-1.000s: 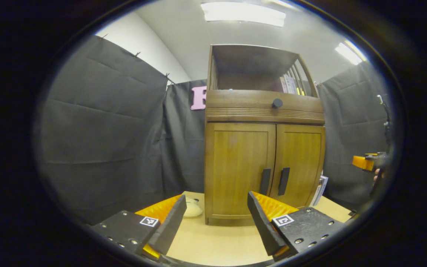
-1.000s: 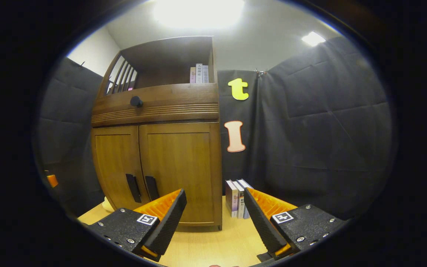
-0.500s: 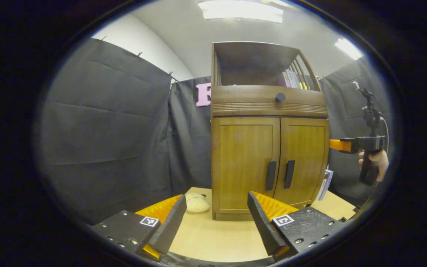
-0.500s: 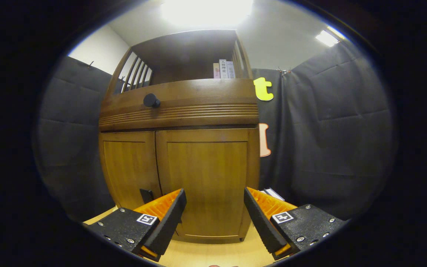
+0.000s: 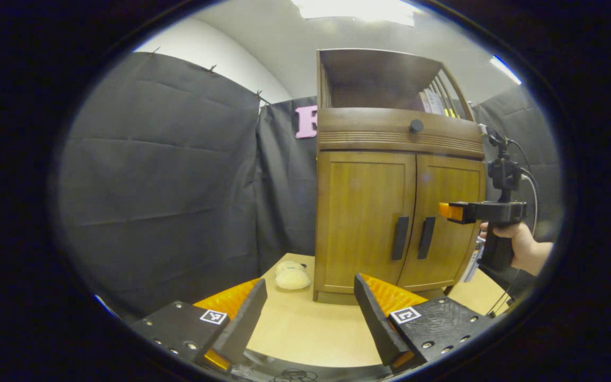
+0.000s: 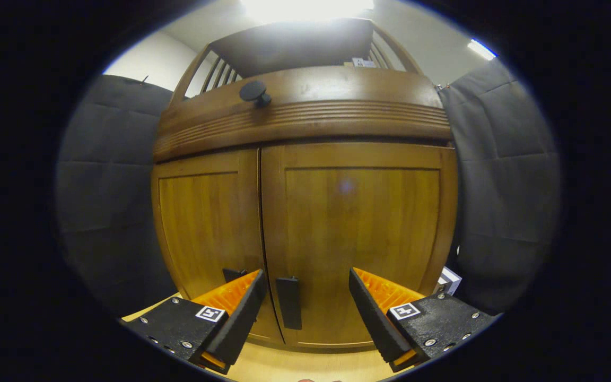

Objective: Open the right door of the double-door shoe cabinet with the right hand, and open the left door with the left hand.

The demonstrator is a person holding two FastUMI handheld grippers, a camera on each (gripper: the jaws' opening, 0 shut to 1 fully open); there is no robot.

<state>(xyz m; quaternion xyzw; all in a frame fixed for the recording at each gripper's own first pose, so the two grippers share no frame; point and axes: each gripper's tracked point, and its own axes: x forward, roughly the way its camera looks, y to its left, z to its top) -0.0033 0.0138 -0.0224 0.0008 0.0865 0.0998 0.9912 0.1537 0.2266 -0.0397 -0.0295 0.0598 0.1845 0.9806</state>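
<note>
We're looking at the shoe cabinet [image 5: 398, 212] standing on the bench [image 5: 305, 334], both doors sitting flush and closed. In the left gripper view the left door [image 5: 364, 217] and right door [image 5: 451, 223] are meeting at the centre seam, with the left handle [image 5: 400, 238] and right handle [image 5: 425, 238] hanging vertical just beside each other. The left tongs [image 5: 308, 313] are hanging wide open over the bench, well apart from the cabinet, gripping nothing.

In that view we're also seeing the right tongs [image 5: 451, 211] held level by a hand [image 5: 520, 246], tip in front of the right door, above and to the right of the right handle; contact we cannot tell from here.

In the right gripper view the right tongs [image 6: 305, 305] are spread open close to the door front, empty. The right handle [image 6: 289, 302] is sitting between the two fingers, nearer the left one, neither finger pressing it. The left handle [image 6: 234, 274] is peeking out mostly hidden behind the left finger.

Other bits: a round knob [image 6: 254, 92] on the ribbed band above the doors, books [image 5: 435, 101] in the open top shelf, a pale soft object [image 5: 292, 276] lying on the bench left of the cabinet base.
</note>
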